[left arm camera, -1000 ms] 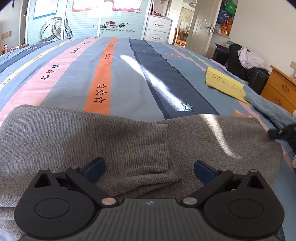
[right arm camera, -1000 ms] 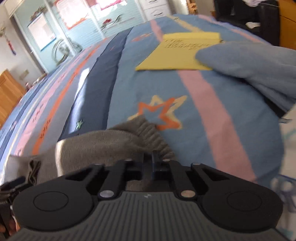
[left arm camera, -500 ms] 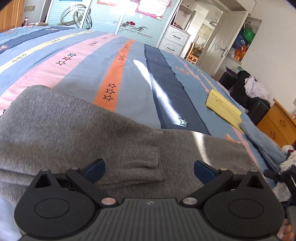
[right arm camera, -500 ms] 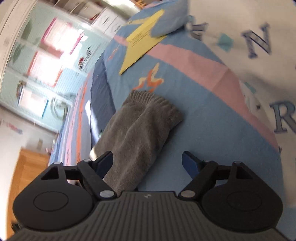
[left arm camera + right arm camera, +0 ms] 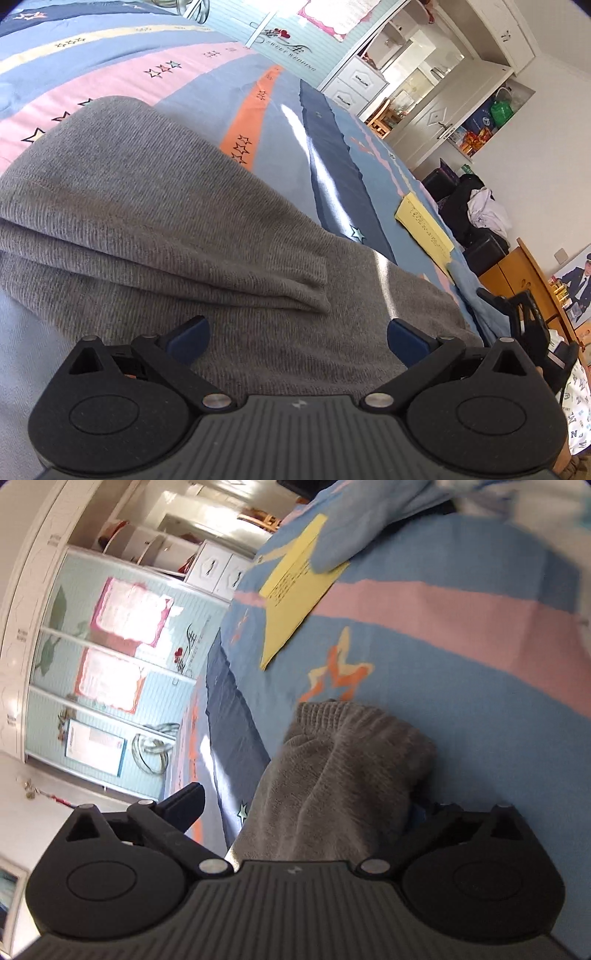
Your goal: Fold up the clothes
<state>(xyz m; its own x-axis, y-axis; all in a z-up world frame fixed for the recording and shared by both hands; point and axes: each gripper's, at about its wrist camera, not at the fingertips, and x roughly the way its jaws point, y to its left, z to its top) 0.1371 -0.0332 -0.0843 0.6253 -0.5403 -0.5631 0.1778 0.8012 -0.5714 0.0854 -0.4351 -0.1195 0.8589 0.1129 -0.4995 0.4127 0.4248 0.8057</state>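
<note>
A grey knit sweater (image 5: 155, 221) lies folded on the striped bedspread (image 5: 207, 70), one sleeve laid across its body. My left gripper (image 5: 297, 338) is open and empty just above the sweater's near edge. In the right wrist view my right gripper (image 5: 306, 805) is open, tilted, with the sweater's ribbed cuff end (image 5: 343, 753) lying between its jaws; its right finger is partly hidden behind the cloth. The right gripper (image 5: 524, 317) also shows at the right edge of the left wrist view.
A yellow paper (image 5: 424, 229) lies on the bed to the right, also in the right wrist view (image 5: 295, 587), partly under a light blue garment (image 5: 354, 528). A wooden cabinet (image 5: 524, 273), dark bags (image 5: 472, 206) and wardrobe doors (image 5: 110, 664) stand beyond the bed.
My right gripper opened, let go of the sweater cuff and rolled to the side. My left gripper stayed open and tilted, drifting a little over the sweater.
</note>
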